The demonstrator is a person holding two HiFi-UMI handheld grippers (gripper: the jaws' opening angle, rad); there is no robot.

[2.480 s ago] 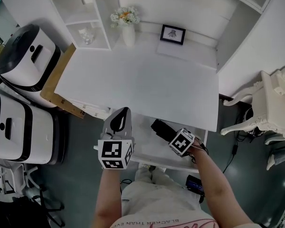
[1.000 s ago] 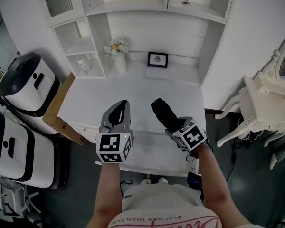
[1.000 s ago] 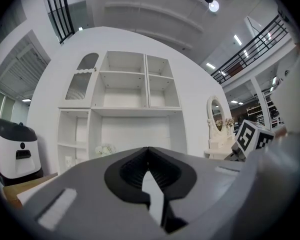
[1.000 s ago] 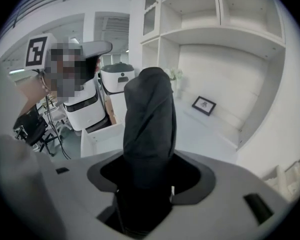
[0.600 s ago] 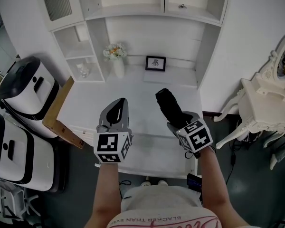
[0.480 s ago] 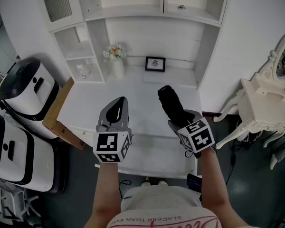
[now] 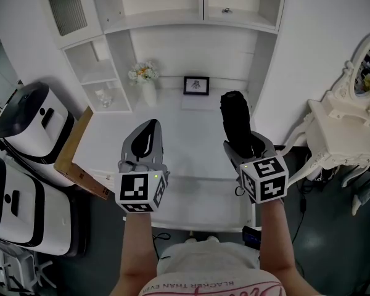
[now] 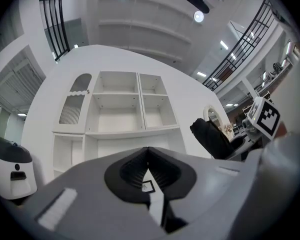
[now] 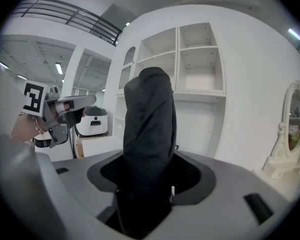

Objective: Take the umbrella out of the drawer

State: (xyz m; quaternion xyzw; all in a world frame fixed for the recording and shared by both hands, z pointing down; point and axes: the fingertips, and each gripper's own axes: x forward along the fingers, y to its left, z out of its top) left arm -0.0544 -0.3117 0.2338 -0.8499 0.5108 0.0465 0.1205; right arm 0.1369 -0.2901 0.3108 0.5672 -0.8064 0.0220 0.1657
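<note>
— Where's the folded black umbrella [image 7: 234, 117]?
— Clamped between the right gripper's [image 7: 250, 145] jaws, held up over the white desk [image 7: 185, 137].
— And the left gripper [image 7: 144, 142]?
— Jaws together, nothing in them, level beside the right.

Ahead of both claws the counter [image 7: 179, 125] lies bare, giving clear passage up to the rear wall. The gap between the left claw [image 7: 147, 131] and the right claw [image 7: 247, 142] is unobstructed.

Obstacles noted:
- The umbrella [image 7: 235, 119] projects forward from the right claw.
- A vase [image 7: 148, 93] and a picture frame [image 7: 196, 85] stand far ahead against the wall.
- Cubby shelves [image 7: 98, 82] rise ahead-left of the left claw.
- A white side panel [image 7: 268, 60] closes in just right of the right claw.
- The pulled-out drawer [image 7: 197, 199] juts out below both claws.
- A wooden board [image 7: 74, 156] lies left of the left claw.
</note>
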